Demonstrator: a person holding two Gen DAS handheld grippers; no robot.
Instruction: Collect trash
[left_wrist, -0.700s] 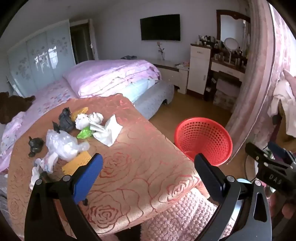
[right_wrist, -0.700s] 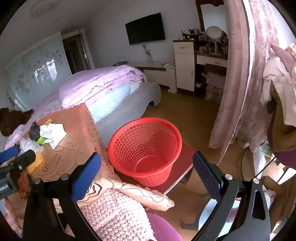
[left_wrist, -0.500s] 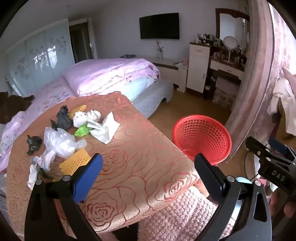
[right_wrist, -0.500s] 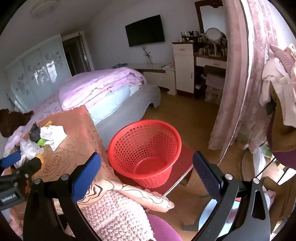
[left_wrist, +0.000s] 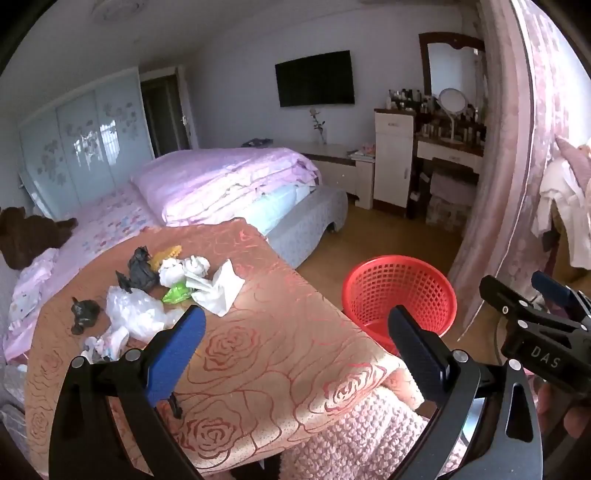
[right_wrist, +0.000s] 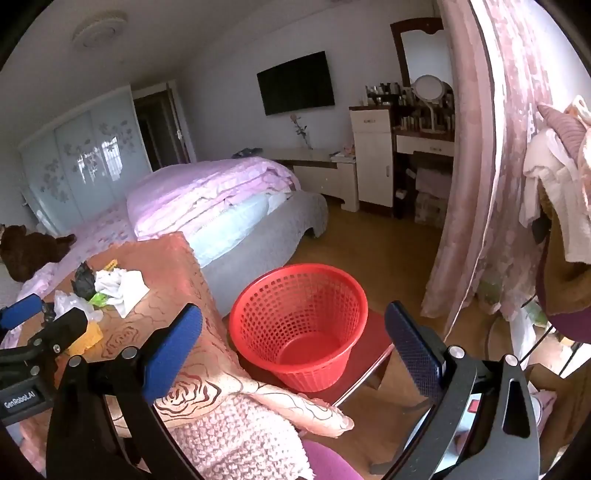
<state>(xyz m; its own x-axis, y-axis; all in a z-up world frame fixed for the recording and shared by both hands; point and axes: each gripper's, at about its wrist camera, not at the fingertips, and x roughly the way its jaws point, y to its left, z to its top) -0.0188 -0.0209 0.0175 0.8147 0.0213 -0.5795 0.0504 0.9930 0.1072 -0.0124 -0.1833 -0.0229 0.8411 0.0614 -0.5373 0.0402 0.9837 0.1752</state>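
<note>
Your left tongs (left_wrist: 295, 339) are spread wide w/ nothing between them, hovering over the near part of the worktop (left_wrist: 258, 354) w/ its rose-pattern cloth. Your right tongs (right_wrist: 293, 339) are likewise spread and empty, hanging above the red mesh basket (right_wrist: 299, 325), which sits on a red stool (right_wrist: 369, 354) just right of the worktop.

Trash is bunched on the worktop's far-left part. White tissue (left_wrist: 218, 286) lies rightmost, touching a green wrapper (left_wrist: 177, 295) on its left. Far of those are two crumpled white wads (left_wrist: 183, 267), a yellow ridged piece (left_wrist: 166, 254) and a black crumpled bag (left_wrist: 138, 269). Nearer you, a clear plastic bag (left_wrist: 135, 314) lies just left of the left tongs' blue pad (left_wrist: 173, 362); a small black scrap (left_wrist: 83, 314) sits further left. A yellow foam-like block (right_wrist: 86, 338) shows in the right wrist view only, partly hidden by the left tongs, prob. touching the plastic bag. A small whitish wrapper (left_wrist: 110, 341) lies at the near-left.

Basket interior looks empty. A bed (left_wrist: 229, 184) w/ pink quilt stands beyond the worktop; pink curtain (right_wrist: 476, 166) hangs at right.
</note>
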